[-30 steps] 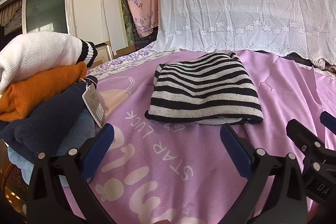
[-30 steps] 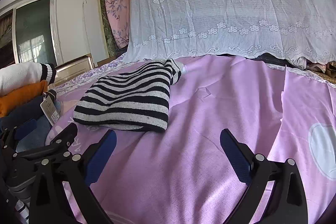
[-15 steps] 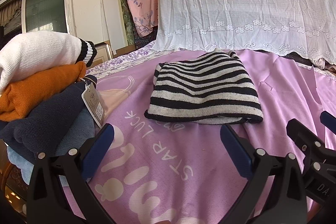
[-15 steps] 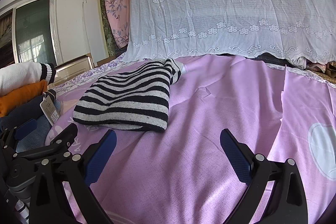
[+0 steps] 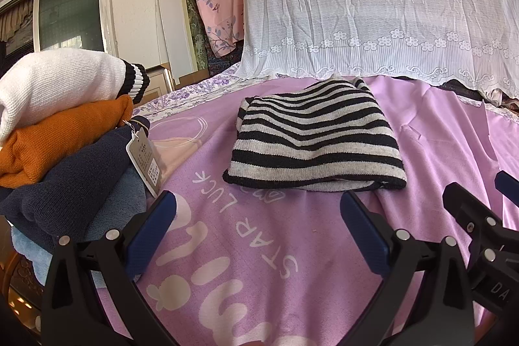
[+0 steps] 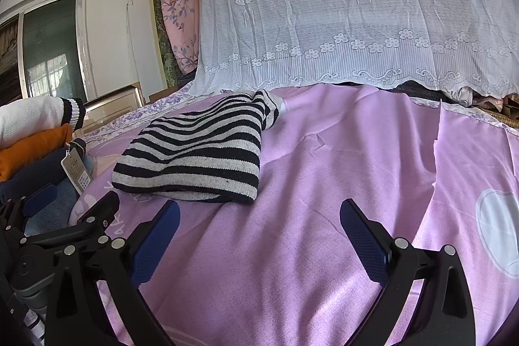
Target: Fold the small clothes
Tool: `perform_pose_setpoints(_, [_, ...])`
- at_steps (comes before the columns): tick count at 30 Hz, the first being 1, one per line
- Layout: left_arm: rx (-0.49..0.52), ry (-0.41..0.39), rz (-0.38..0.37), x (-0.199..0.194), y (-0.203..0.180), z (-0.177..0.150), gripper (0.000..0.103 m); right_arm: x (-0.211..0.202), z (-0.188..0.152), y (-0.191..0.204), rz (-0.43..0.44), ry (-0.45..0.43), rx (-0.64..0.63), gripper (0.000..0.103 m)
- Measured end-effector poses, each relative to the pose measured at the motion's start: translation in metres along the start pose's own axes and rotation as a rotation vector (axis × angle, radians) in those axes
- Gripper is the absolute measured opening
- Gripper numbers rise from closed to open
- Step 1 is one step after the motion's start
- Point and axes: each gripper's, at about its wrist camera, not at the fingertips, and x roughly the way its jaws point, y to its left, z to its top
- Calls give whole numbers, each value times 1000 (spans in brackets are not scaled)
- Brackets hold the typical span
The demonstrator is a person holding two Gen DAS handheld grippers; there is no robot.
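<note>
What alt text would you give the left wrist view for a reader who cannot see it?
A folded black-and-white striped knit lies on a pink printed bedsheet, just ahead of the open, empty left gripper. At left stands a stack of folded clothes, white on top, then orange and navy with a hanging tag; part of the right gripper shows at right.

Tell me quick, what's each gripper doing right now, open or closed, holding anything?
Left gripper: open, holding nothing, just short of the striped sweater.
Right gripper: open, holding nothing, over the pink sheet.
</note>
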Motion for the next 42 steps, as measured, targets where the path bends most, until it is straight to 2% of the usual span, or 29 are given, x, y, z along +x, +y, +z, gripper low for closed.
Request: perform_pose_setpoints(42, [6, 0, 3, -1, -2, -1, 99, 1, -1, -5, -3, 11, 14, 100])
